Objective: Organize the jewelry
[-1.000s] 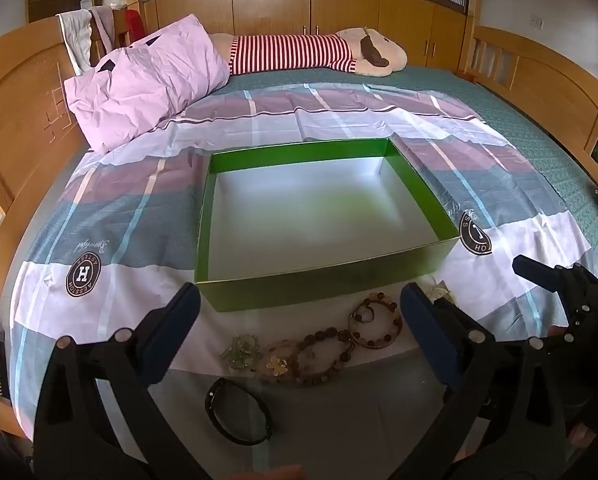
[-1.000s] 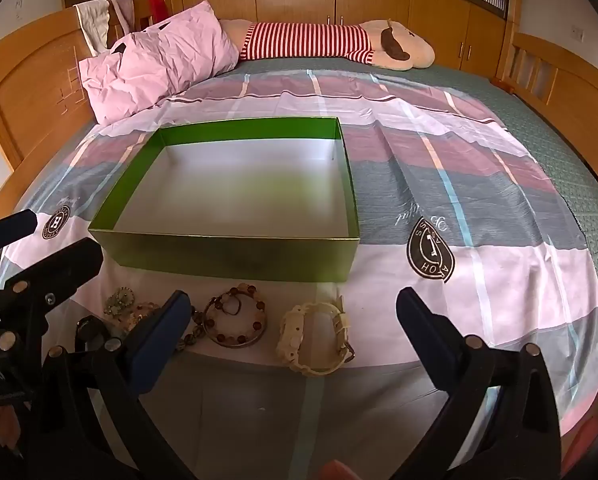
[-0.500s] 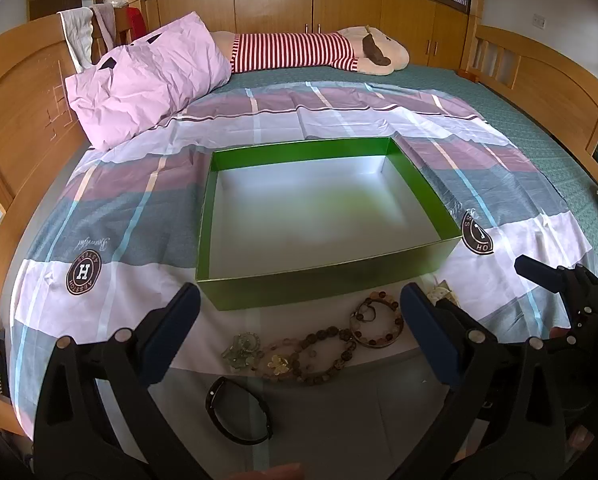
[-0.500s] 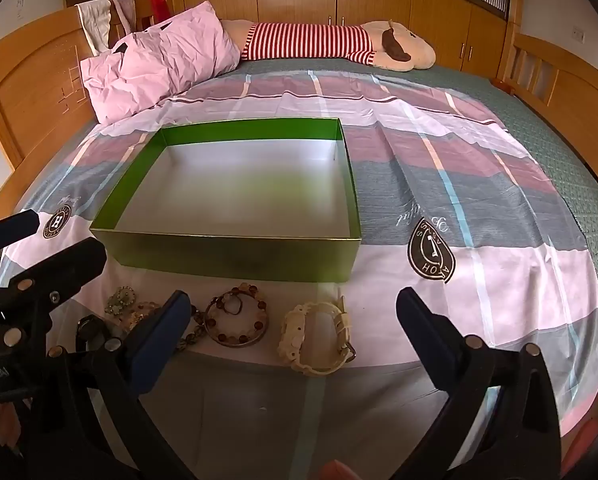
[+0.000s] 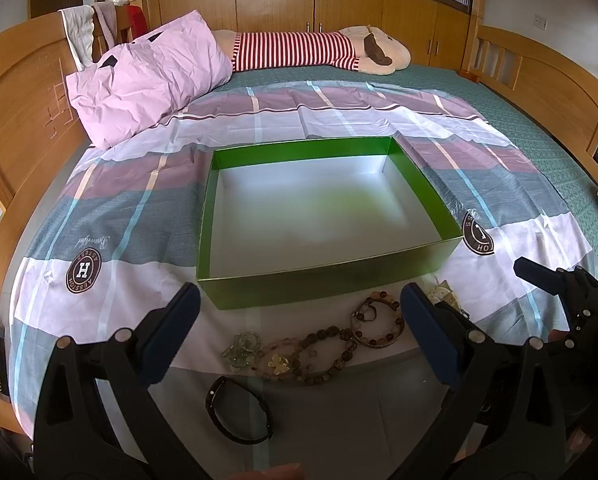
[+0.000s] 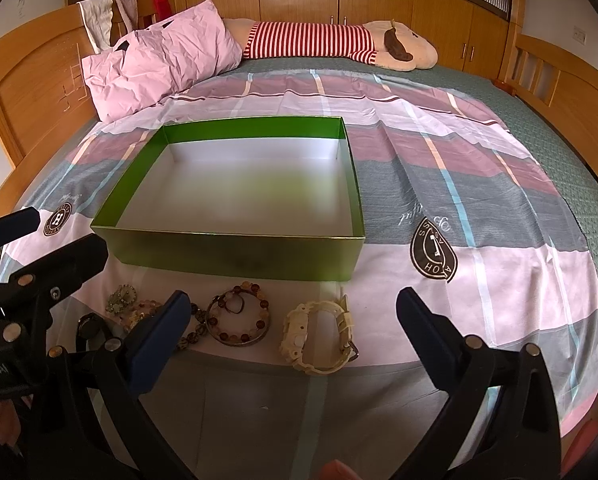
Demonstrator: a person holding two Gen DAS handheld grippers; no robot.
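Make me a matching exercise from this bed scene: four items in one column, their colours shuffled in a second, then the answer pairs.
Items:
1. watch
2. box
3. pillow
4. bangle

Colours:
A. black
B. pink
C. cream
D. green outside, white inside

Pairs: 1-C, 2-D, 3-B, 4-A
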